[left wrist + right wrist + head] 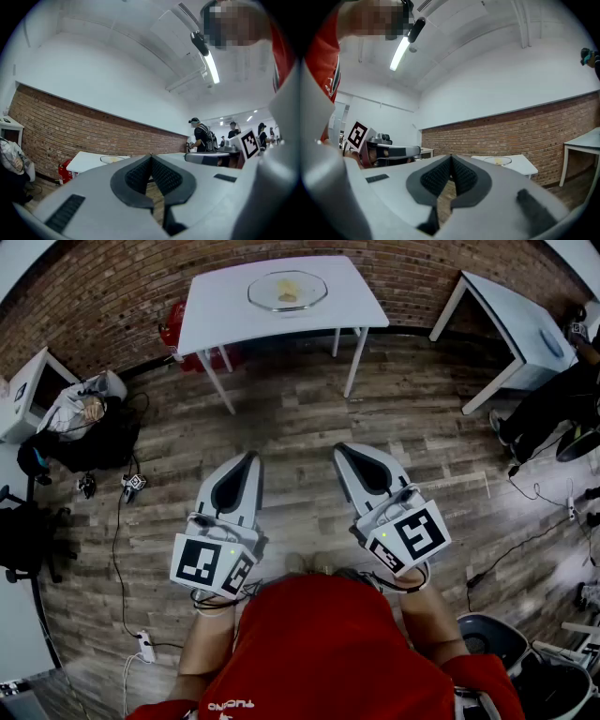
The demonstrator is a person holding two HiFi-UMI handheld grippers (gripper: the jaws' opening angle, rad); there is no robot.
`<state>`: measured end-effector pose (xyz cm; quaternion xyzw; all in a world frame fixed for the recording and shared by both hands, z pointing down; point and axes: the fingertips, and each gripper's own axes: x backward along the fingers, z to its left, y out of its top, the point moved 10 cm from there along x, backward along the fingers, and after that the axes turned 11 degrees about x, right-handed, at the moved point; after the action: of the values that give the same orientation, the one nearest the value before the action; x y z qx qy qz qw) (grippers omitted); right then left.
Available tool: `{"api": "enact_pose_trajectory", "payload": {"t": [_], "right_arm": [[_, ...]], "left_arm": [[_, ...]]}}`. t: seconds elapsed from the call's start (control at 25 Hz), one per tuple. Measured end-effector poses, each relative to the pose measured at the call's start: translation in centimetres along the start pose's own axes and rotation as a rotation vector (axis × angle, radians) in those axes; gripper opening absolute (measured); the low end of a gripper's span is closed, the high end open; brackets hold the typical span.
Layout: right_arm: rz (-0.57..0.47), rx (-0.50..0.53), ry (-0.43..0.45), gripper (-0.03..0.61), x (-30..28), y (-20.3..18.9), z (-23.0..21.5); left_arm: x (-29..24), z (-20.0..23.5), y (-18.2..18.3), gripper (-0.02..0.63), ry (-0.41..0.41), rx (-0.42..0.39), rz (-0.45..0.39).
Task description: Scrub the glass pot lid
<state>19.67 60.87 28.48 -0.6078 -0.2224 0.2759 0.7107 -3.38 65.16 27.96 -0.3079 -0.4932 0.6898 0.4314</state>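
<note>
Left gripper [250,458] and right gripper [341,450] both clenched, empty, level, side by side over wood floor [300,413]. Glass pot lid [288,291] lies far ahead on white table [216,306] by brick wall [112,292], well apart from both.

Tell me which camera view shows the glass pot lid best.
The head view: it looks down on the whole glass pot lid lying on the white table. Both gripper views catch it only far off and nearly edge-on.
</note>
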Motion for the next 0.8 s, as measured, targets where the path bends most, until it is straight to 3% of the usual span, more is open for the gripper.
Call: {"api": "enact_pose_trajectory", "payload": {"t": [0.48, 0.8], "right_arm": [[-0.007, 0.000, 0.004, 0.029, 0.0, 0.1, -1.0], [-0.042, -0.018, -0.015, 0.029, 1.0, 0.3, -4.4]], "left_arm": [[-1.1, -0.2, 0.4, 0.017, 0.000, -0.011, -0.003], [-3.0, -1.0, 1.0, 0.017, 0.029, -0.021, -0.036]]}}
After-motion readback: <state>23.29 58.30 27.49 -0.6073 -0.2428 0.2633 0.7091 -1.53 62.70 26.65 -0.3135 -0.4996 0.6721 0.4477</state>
